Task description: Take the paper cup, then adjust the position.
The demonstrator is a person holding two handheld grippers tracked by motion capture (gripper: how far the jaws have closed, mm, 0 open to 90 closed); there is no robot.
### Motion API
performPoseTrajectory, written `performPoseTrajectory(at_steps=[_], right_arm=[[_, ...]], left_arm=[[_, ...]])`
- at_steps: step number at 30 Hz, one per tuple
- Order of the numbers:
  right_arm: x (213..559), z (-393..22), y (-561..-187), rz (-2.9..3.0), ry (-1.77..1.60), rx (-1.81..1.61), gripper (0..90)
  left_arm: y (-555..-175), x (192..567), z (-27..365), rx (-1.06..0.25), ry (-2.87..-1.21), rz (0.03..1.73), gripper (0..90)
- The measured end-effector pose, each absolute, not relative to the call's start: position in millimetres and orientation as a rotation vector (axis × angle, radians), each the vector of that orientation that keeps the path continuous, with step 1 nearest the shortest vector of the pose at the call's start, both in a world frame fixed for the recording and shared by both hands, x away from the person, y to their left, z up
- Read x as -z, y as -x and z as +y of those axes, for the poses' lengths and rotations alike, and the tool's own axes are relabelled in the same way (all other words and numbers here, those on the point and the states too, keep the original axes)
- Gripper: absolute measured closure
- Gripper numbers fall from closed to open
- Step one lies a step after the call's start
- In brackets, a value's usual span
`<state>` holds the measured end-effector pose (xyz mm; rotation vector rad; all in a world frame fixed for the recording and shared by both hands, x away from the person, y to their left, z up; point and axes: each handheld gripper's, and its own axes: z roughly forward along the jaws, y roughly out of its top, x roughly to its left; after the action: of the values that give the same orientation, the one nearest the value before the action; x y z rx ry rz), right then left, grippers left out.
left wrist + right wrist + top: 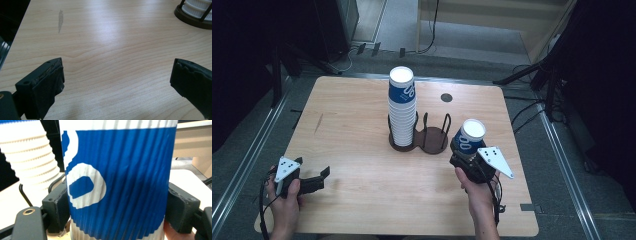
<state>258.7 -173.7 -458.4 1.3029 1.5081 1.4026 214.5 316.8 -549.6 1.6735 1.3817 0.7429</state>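
A tall stack of blue-and-white ribbed paper cups stands in the left ring of a dark two-ring holder at the table's middle; the right ring is empty. My right gripper is shut on a single blue cup, held tilted just right of the holder. In the right gripper view, both black pads press the cup's sides, and the stack shows behind at the left. At the near left, my left gripper hovers open over bare wood, its jaws wide apart with nothing between them.
The wooden table has a small dark round grommet behind the holder. The holder's base shows at the left gripper view's top right. Cables and stand legs lie on the floor past the far edge.
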Motion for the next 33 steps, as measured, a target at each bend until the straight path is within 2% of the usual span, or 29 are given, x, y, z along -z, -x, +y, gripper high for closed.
performPoseTrajectory(at_steps=[9,33], right_arm=[[470,-163,-255,1.552,-1.280,-1.360,19.1],[488,-139,-249,1.603,-1.226,-1.298,19.4]], left_arm=[[-213,542,317,-0.713,-1.657,1.359,0.1],[-223,494,261,-0.646,-1.673,1.158,0.1]])
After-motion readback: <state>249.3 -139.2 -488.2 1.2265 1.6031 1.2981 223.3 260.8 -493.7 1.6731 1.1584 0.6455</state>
